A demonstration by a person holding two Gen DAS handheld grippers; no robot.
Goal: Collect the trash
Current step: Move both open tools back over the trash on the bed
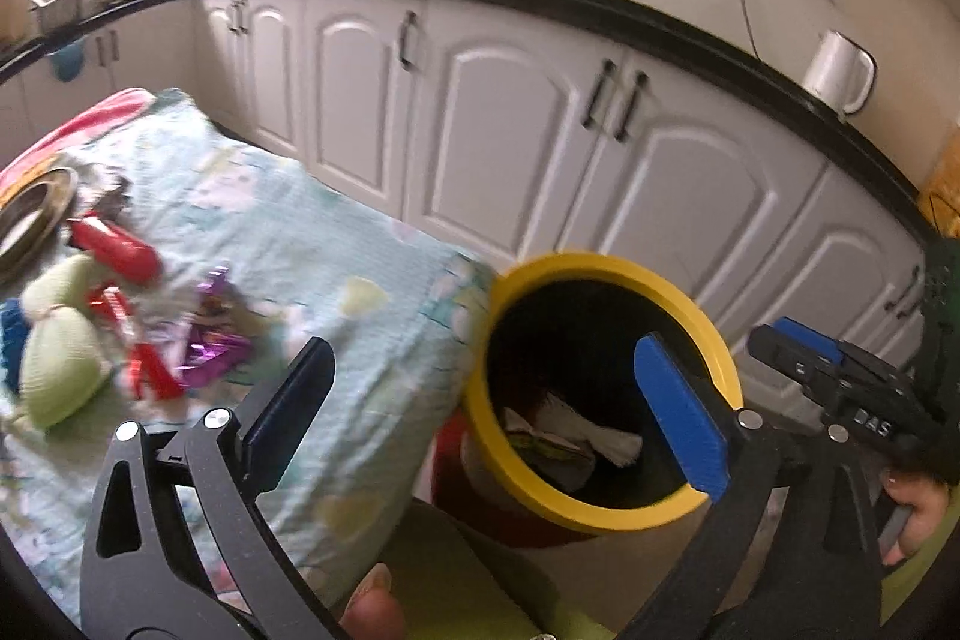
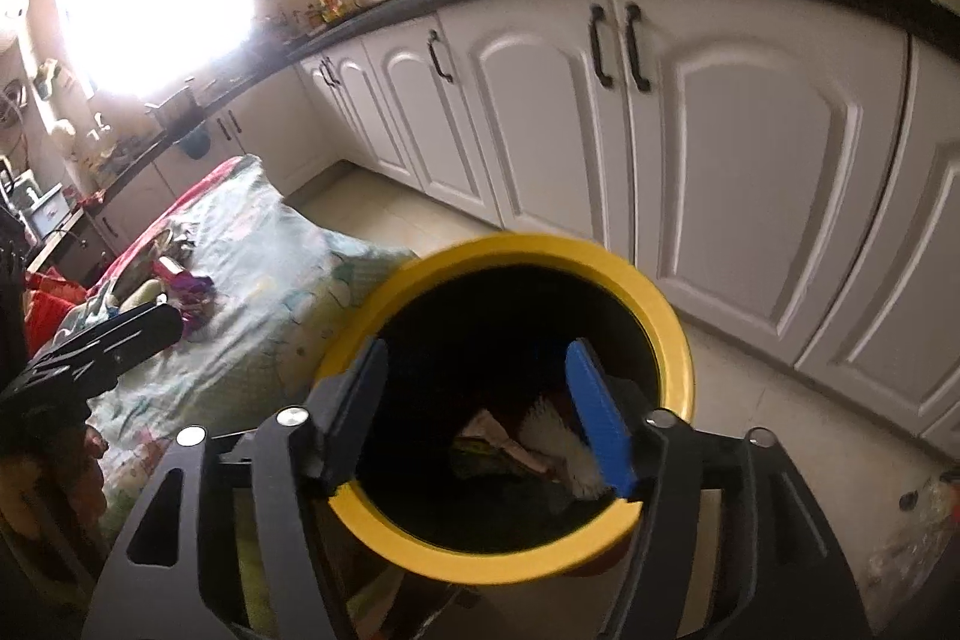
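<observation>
— Where cabinets (image 2: 750,148) line the wall: yellow-rimmed bin (image 2: 672,328), beside cloth-covered table (image 1: 336,244).
— Contents?
— Crumpled paper (image 2: 558,436), wrappers.
— Grippers?
— Left gripper (image 1: 486,400), right gripper (image 2: 480,418): spread apart, empty, over bin.
— Remaining?
— Purple wrapper (image 1: 213,340) on table.

yellow rim (image 2: 510,562) around a black-walled bin (image 1: 702,322), white and tan scraps (image 1: 576,439) inside. pale mint cloth (image 1: 312,232) with faded pastel prints, edged in red. purple foil wrapper (image 1: 213,340), white cabinet doors (image 2: 750,148) with black handles.

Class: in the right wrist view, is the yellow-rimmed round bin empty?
No: the yellow-rimmed round bin already holds crumpled paper and wrappers at its bottom.
</observation>
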